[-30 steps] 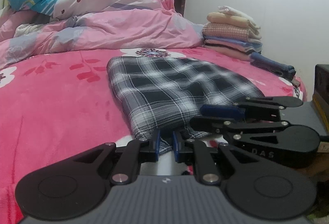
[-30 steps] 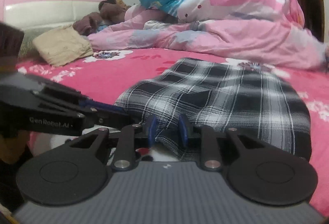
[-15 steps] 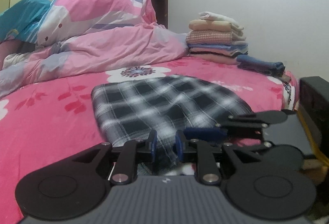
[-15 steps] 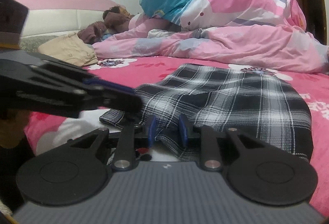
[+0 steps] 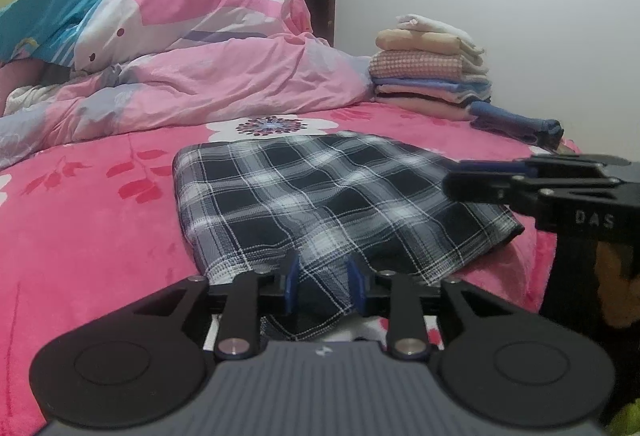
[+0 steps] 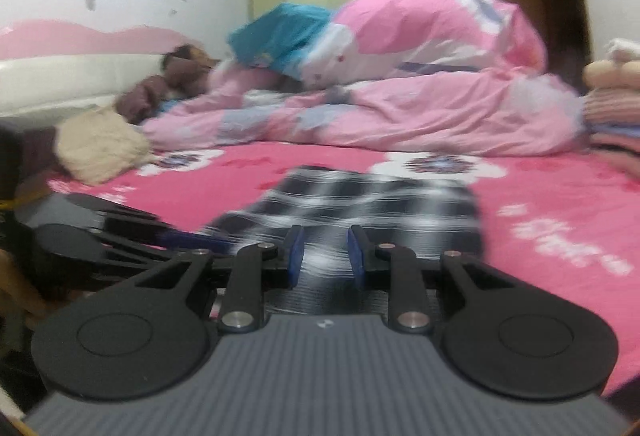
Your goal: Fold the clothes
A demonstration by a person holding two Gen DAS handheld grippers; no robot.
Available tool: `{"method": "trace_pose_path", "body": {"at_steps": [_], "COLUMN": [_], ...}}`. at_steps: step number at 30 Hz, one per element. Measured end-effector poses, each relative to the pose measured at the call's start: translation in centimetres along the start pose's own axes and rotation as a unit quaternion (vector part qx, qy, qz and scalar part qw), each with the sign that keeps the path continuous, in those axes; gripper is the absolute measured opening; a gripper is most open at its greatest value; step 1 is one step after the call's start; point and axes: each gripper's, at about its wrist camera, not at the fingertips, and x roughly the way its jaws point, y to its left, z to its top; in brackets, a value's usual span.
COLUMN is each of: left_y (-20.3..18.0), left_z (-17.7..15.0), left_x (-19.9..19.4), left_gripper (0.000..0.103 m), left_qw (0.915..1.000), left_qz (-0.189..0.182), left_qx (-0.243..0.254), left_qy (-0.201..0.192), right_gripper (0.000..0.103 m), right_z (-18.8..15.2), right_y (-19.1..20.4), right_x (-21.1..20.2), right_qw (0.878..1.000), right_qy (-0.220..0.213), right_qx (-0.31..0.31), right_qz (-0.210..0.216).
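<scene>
A bed covered by a bright pink floral blanket fills the room, with a rumpled pink duvet heaped behind and a stack of folded clothes against the white wall. A black-and-white plaid garment lies folded flat on the blanket at the near edge. The left gripper is level and low, its blue-padded jaws parted around the garment's near hem. The right gripper is likewise spread, over blurred plaid cloth; its side reads "DAS".
</scene>
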Motion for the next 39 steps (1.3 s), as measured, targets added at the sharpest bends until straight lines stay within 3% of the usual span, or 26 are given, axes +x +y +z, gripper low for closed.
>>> {"method": "trace_pose_path", "body": {"at_steps": [4,13,17,22,34,39], "left_y": [-0.3,-0.5,-0.5,-0.3,-0.2,-0.2], "left_z": [-0.1,0.1,0.1,0.0,0.0,0.2], "left_x": [0.1,0.0,0.0,0.0,-0.1,-0.1], "left_gripper": [0.036,0.037,0.038,0.038,0.038,0.039], "left_qw": [1.0,1.0,1.0,1.0,1.0,1.0], "left_qz": [0.0,0.001,0.0,-0.003,-0.003,-0.004], "left_qx": [0.003,0.004,0.002,0.001,-0.003,-0.001], "left_qy": [0.001,0.004,0.003,0.002,0.004,0.008], "right_gripper": [0.021,0.022,0.021,0.022,0.021,0.02], "right_z": [-1.4,-0.3,-1.1,-0.1,-0.1,-1.9], "right_y": [-1.3,-1.7,-3.1,-3.2,-1.3,-1.6], "right_x": [1.2,-0.3,0.6,-0.8,2.9,3.6], "right_qw": [0.998,0.998,0.994,0.996,0.999,0.999], "right_qy": [0.049,0.035,0.068,0.037,0.02,0.022], "right_qx": [-0.005,0.012,0.042,0.057,0.029,0.029], "right_qz": [-0.046,-0.047,-0.068,-0.062,-0.038,-0.038]}}
